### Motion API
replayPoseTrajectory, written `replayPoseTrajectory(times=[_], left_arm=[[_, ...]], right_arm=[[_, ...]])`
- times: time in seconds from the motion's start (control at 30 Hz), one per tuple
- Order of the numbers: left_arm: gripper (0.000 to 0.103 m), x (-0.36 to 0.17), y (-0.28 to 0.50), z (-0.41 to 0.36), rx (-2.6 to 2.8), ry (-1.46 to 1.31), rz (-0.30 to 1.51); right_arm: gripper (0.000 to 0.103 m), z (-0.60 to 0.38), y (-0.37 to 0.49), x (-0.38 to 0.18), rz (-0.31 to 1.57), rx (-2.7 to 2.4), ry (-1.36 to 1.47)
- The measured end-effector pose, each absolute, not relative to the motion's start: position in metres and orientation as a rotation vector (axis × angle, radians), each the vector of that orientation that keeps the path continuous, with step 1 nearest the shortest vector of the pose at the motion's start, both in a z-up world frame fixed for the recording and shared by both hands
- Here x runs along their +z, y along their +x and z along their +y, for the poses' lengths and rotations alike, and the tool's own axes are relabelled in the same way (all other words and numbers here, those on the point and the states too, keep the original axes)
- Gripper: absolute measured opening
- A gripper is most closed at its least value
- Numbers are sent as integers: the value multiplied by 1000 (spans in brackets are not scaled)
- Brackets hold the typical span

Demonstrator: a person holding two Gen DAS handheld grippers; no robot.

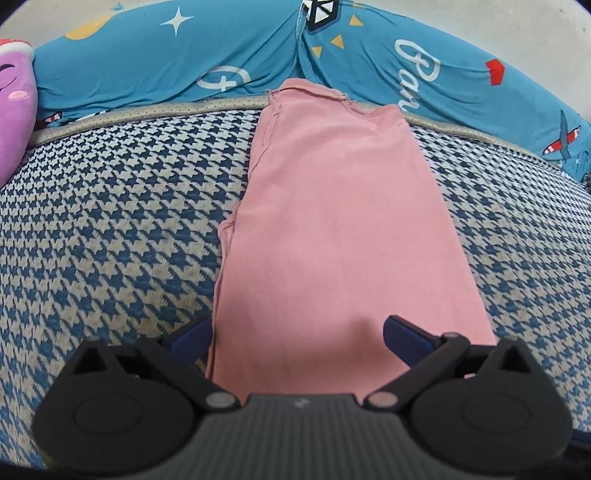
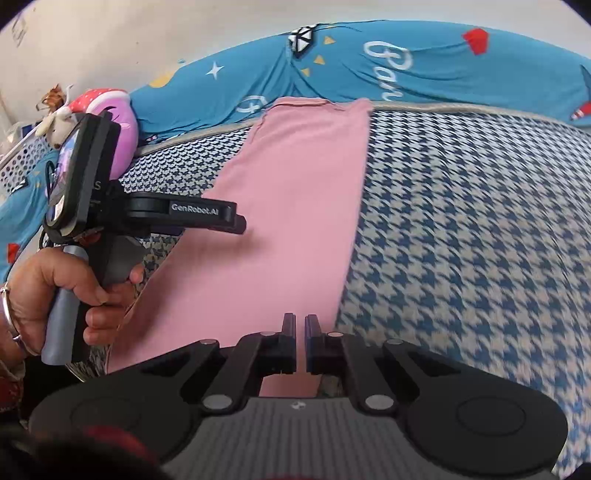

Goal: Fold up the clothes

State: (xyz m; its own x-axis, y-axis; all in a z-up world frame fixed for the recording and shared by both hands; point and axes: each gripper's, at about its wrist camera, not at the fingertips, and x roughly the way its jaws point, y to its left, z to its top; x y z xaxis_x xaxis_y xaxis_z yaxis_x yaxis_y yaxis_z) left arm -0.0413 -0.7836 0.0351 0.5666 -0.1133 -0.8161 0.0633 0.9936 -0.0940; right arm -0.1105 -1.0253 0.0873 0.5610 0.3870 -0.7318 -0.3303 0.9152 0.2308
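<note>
Folding the pink garment (image 1: 332,229) on our houndstooth bed (image 1: 110,240)

We've got the left gripper (image 1: 297,332) spread wide above its near end, right gripper (image 2: 300,332) nearly pressed together, holding nothing.

— What sort of place is this?

— A home, a bedroom by the look of it. The landmark is the houndstooth mattress (image 1: 122,229), blue and cream with a piped edge.

— What lies around it?

— Along its far edge, a teal printed bedsheet (image 1: 229,55) with stars and lettering, bunched against a plain pale wall (image 2: 110,33). At the mattress's far left corner, a purple plush toy (image 1: 14,110); just beyond that, a small stuffed animal (image 2: 55,118) by a white perforated basket (image 2: 14,166).
</note>
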Motion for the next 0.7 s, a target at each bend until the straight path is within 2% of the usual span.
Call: replayPoseTrajectory(times=[0.13,0.23,0.7], left_arm=[[103,32,-36,-783,-93,-52,980],[103,30,-34,-782,-83,-41,990],[103,27,-27,-785,-89,22,1001]], right_arm=[[8,-1021,-94,85,876,452,61],[14,-1020,-81,83,875,447,62],[15,-1016,-31,80,858,406,110]])
